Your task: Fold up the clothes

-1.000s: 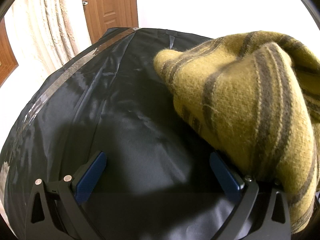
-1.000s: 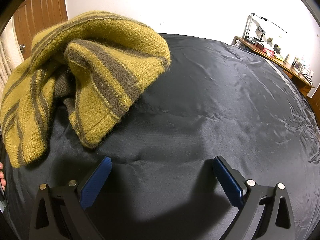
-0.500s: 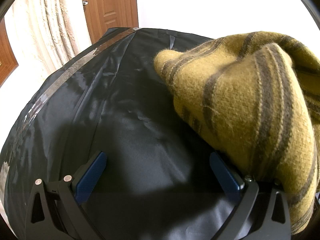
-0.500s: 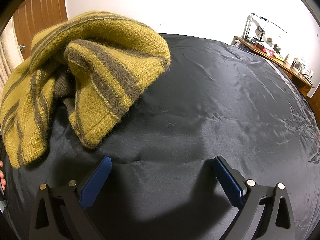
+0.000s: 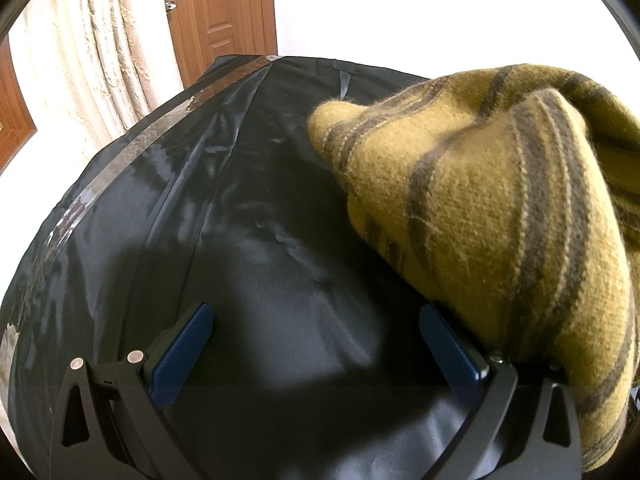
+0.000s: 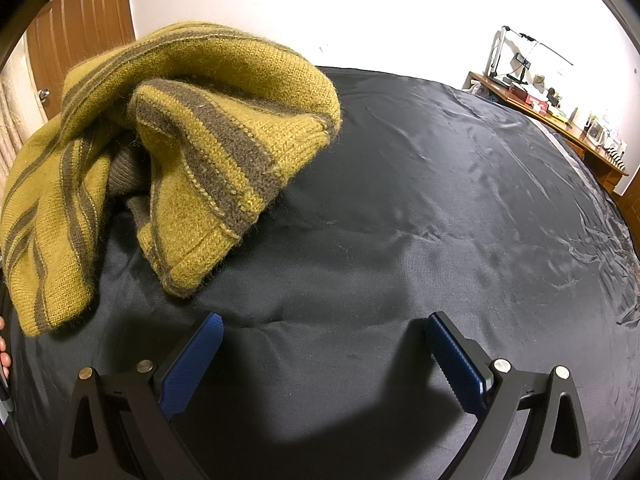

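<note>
Jaws on both grippers stand wide apart with nothing between them. Left gripper (image 5: 316, 338) and right gripper (image 6: 322, 346) both sit low over the black sheet (image 6: 460, 208), pads clear of any fabric.

Landmark: the sweater (image 6: 180, 152), mustard knit with grey-brown stripes. It lies in a crumpled heap on the bed, not spread flat, so folding proper hasn't begun, in my judgement.

- Left gripper: just left of the sweater. The heap bulges over its right finger (image 5: 450, 350) and hides part of the frame, so contact there is possible but I can't confirm it.
- Right gripper: just right of and nearer than the sweater, apart from it. Ribbed hem (image 6: 192, 264) points roughly toward its left finger.
- Fingertip of the person (image 6: 3, 354) shows at the frame edge, below the sweater's left sleeve end.
- Beyond the sweater: wooden door (image 5: 220, 16) and cream curtain (image 5: 84, 52). Far to its right: desk with a lamp (image 6: 560, 116).

Read: one gripper flanks the heap on each side, likely staged to take two edges and pull the garment flat first.

Risk: thick, fuzzy knit with overlapped layers; a pinch may take several layers at once. Slick sheet may let the pile slide rather than open.
</note>
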Demonstrator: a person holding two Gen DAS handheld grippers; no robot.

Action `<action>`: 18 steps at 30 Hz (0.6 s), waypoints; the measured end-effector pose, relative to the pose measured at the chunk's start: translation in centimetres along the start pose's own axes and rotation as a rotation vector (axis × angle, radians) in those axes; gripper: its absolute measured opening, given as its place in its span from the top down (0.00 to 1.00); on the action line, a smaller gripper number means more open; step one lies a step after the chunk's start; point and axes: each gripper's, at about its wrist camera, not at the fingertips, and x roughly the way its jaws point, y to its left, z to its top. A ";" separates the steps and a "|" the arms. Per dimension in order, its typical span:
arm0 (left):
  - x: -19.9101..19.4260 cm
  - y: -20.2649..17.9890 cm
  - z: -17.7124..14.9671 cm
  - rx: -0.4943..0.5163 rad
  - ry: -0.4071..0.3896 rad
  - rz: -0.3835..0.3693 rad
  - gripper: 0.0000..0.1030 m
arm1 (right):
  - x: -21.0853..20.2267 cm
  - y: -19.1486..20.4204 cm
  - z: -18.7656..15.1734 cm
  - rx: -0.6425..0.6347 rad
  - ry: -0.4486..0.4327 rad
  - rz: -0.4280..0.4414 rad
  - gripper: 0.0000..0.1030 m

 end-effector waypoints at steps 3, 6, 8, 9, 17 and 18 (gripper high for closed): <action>0.0 0.1 0.0 0.002 0.000 -0.002 0.00 | -0.1 0.1 0.0 0.001 0.000 -0.001 0.00; 0.0 0.2 0.1 0.008 0.002 -0.009 0.00 | -0.1 0.1 0.0 0.001 0.000 -0.001 0.00; 0.1 0.3 0.2 0.020 0.008 -0.018 0.00 | -0.1 0.1 0.0 0.001 0.000 -0.001 0.00; 0.1 0.3 0.3 0.029 0.016 -0.024 0.00 | -0.1 0.1 0.0 0.001 0.000 -0.001 0.00; 0.3 2.3 2.5 -0.022 0.090 -0.235 0.00 | 0.0 0.1 0.0 0.001 0.000 -0.002 0.00; 0.3 2.6 2.9 -0.039 0.097 -0.268 0.00 | 0.0 0.1 0.0 0.001 0.000 -0.002 0.00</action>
